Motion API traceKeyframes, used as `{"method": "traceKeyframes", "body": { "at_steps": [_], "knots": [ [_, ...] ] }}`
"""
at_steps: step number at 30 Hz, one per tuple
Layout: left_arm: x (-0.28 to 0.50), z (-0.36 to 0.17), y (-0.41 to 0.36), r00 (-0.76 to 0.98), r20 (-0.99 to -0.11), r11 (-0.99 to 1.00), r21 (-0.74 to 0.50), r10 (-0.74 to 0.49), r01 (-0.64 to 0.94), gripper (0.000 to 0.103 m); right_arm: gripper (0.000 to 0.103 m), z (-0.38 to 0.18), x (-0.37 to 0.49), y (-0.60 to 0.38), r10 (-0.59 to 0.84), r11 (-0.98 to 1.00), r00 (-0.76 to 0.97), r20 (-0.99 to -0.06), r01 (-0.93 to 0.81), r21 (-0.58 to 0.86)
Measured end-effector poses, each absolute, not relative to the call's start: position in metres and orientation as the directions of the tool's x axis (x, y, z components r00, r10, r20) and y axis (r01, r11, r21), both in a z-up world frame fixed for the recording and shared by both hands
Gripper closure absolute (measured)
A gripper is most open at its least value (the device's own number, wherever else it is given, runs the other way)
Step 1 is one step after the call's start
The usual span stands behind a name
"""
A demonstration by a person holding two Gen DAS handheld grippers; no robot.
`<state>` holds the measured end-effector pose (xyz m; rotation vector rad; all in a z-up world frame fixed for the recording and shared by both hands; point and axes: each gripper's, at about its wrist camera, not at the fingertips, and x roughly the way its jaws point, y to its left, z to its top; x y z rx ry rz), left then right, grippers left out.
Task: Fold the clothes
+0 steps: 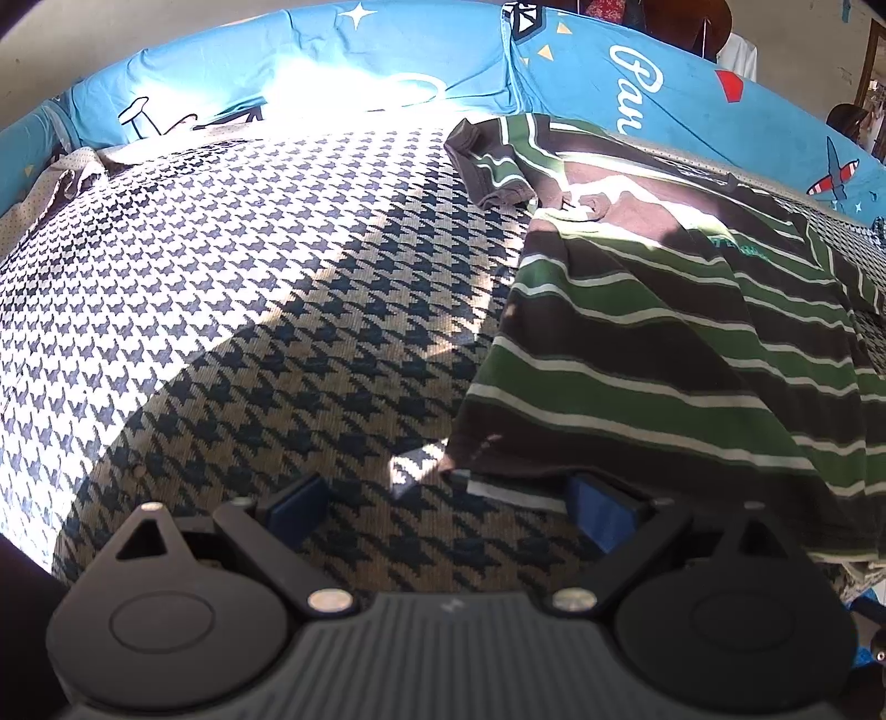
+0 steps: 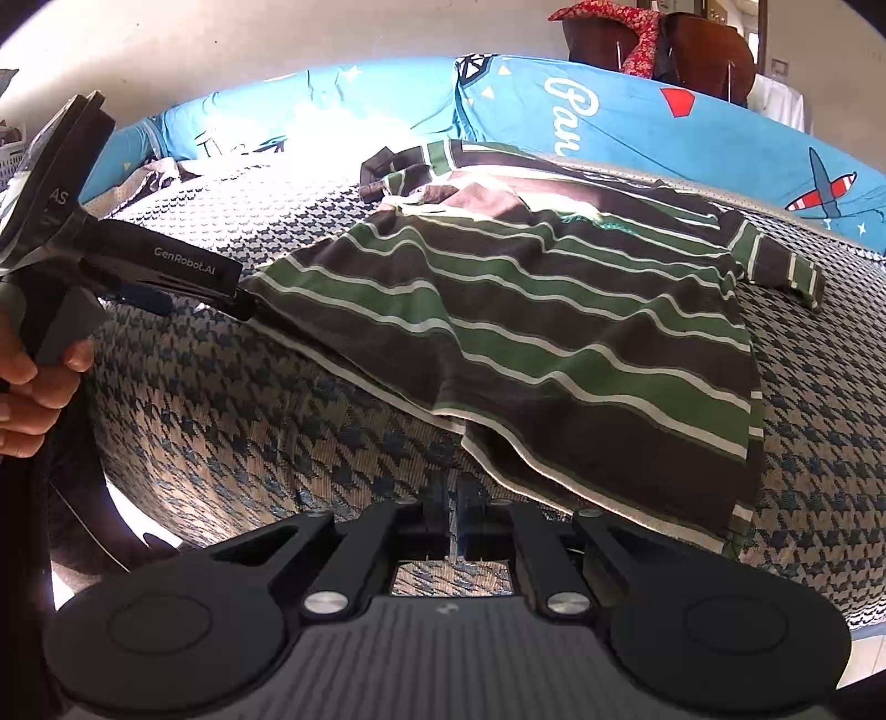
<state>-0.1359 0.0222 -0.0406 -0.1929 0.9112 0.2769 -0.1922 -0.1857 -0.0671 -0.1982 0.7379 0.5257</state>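
Note:
A brown, green and white striped shirt (image 1: 637, 343) (image 2: 554, 310) lies spread on a houndstooth bed cover (image 1: 249, 288), collar at the far side. In the left wrist view, my left gripper (image 1: 448, 507) is open at the shirt's near left hem corner. The corner sits between the fingers, and the hem drapes over the right blue pad (image 1: 601, 512). From the right wrist camera, that gripper (image 2: 243, 302) shows side-on with its tip at the corner. My right gripper (image 2: 458, 509) is shut, and the near hem dips down into its tips.
Blue printed cushions (image 1: 664, 94) (image 2: 609, 116) line the far edge of the bed. A beige cloth (image 1: 50, 188) is bunched at the far left. A wooden chair with red fabric (image 2: 653, 39) stands behind. A person's hand (image 2: 33, 382) holds the left gripper's handle.

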Motion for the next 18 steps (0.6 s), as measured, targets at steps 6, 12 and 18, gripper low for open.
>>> {"method": "traceKeyframes", "body": {
  "at_steps": [6, 12, 18],
  "knots": [
    [-0.14, -0.033, 0.021, 0.62, -0.772, 0.95, -0.071, 0.141, -0.304, 0.003, 0.098, -0.06, -0.194, -0.184, 0.43, 0.849, 0.635, -0.642, -0.527, 0.047],
    [-0.135, -0.029, 0.029, 0.621, -0.775, 0.943, -0.113, 0.114, -0.314, 0.003, 0.098, -0.06, -0.198, -0.16, 0.476, 0.81, 0.619, -0.625, -0.586, 0.036],
    [-0.121, -0.022, 0.033, 0.593, -0.793, 0.951, -0.059, 0.139, -0.303, 0.003, 0.097, -0.061, -0.195, -0.132, 0.508, 0.777, 0.605, -0.613, -0.629, 0.022]
  ]
}}
